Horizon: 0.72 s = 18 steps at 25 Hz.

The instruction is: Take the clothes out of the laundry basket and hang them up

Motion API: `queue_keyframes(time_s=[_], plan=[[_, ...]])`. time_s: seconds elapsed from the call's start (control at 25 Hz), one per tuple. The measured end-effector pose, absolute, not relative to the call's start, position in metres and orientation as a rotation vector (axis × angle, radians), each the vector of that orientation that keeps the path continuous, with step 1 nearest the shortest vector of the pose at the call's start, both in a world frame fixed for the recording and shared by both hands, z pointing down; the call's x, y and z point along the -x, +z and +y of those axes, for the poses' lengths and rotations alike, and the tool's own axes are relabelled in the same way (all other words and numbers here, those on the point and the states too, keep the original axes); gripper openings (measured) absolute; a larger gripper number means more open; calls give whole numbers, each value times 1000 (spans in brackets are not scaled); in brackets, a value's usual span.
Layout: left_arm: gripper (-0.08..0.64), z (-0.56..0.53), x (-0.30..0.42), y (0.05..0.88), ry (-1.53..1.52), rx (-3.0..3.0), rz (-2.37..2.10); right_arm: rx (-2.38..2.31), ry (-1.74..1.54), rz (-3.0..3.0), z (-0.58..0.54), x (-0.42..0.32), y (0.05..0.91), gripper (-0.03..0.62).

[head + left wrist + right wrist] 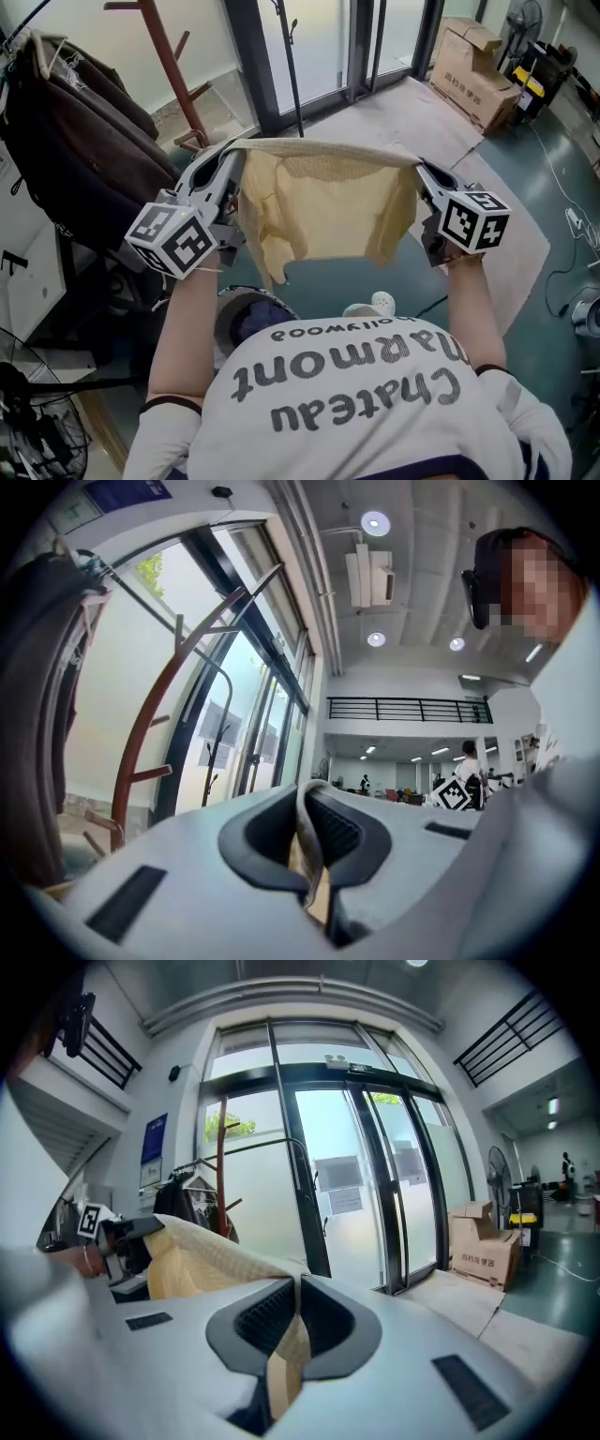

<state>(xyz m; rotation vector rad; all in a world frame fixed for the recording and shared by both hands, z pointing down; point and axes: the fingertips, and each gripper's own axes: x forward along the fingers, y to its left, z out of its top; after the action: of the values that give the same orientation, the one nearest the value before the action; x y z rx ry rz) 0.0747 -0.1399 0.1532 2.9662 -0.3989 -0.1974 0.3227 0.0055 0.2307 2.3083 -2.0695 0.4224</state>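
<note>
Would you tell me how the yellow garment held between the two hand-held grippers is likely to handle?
Probably floppy: the yellow garment sags and folds below the edge stretched between the left hand-held gripper and right hand-held gripper. Likely light, since pinches at its corners carry it. Its textured weave may resist slipping.

In view are two hand-held grippers (234, 161) (419, 170), one yellow cloth (323, 202) and one reddish wooden coat stand (169, 56).

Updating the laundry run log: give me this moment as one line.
left claw: shut on yellow garment | right claw: shut on yellow garment | garment: stretched between both claws, held up | hanging: not yet done
</note>
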Motion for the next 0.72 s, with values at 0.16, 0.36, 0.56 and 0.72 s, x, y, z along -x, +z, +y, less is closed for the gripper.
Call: queue_keyframes(time_s=[0.16,0.36,0.56,0.72], plan=[[11,-156,-81,163,-240,-2911,-535,-2258,396,-2181,-34,-350,213,40],[11,-175,-89,176,-253,-2844,-782,-2023,333,-2311,-91,-378,205,41],[11,-185,-110,186,-301,-2750,-971,-1826,287,-2419,-135,-408,207,41],[11,-187,-115,188,-316,-2698,-1127,-1690,316,-2518,-175,-417,214,41]])
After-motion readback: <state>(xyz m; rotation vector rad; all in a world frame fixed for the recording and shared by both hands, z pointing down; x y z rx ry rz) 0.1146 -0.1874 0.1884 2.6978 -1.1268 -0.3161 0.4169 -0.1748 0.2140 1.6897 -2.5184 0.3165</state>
